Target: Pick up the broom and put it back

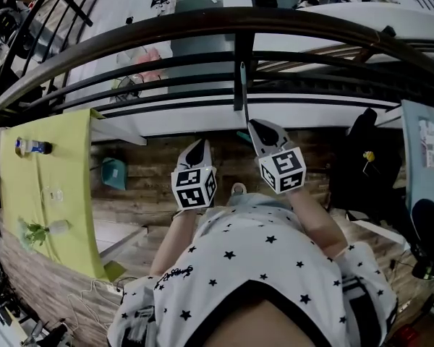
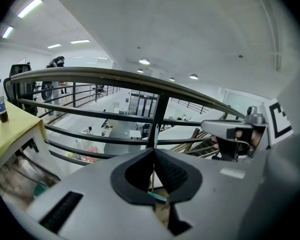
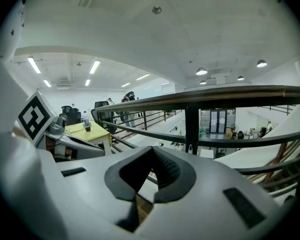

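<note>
Your left hand-held gripper (image 1: 200, 147) and right hand-held gripper (image 1: 259, 127) are both clenched with nothing between the jaws. They sit side by side at the centre of the head view. The broom (image 1: 242, 85) stands against the post of the railing (image 1: 202, 33), just above the right one's tip (its teal head shows beside it), untouched.
</note>
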The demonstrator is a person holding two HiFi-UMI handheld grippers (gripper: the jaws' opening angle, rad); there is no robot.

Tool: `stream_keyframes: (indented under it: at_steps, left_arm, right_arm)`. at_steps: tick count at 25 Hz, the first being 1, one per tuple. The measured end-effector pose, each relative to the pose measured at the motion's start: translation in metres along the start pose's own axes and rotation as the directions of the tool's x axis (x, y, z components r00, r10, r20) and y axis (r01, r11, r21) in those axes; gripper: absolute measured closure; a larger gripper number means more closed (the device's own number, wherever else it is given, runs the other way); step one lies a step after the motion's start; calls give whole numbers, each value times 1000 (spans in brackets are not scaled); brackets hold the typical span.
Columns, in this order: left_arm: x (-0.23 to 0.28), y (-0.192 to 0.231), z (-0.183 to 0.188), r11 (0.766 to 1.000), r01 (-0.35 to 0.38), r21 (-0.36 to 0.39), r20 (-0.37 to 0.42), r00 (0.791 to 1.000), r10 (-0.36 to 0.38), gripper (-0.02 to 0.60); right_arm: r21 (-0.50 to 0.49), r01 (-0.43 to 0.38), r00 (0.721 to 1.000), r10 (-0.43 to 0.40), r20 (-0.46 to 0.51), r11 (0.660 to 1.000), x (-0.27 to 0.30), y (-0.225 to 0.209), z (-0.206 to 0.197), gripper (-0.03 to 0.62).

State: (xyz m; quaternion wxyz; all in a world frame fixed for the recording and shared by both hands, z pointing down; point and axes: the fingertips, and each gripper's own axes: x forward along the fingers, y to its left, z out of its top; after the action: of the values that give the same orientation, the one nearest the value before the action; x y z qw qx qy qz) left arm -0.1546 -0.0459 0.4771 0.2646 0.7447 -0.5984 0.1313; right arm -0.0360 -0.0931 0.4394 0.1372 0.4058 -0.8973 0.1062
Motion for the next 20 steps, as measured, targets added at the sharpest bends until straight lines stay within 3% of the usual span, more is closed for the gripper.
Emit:
stream_keyframes:
  at_steps: [10, 20]
  left_arm:
    - [17, -6, -12, 1000, -24, 4, -56, 998, 24, 571]
    - [47, -8, -19, 1000, 7, 18, -104, 995, -5, 571]
  right_arm:
    - [7, 20, 999, -20, -25, 1000, 20, -33, -23, 600]
    - [5, 56, 997, -56, -56, 998, 57, -63, -44, 600]
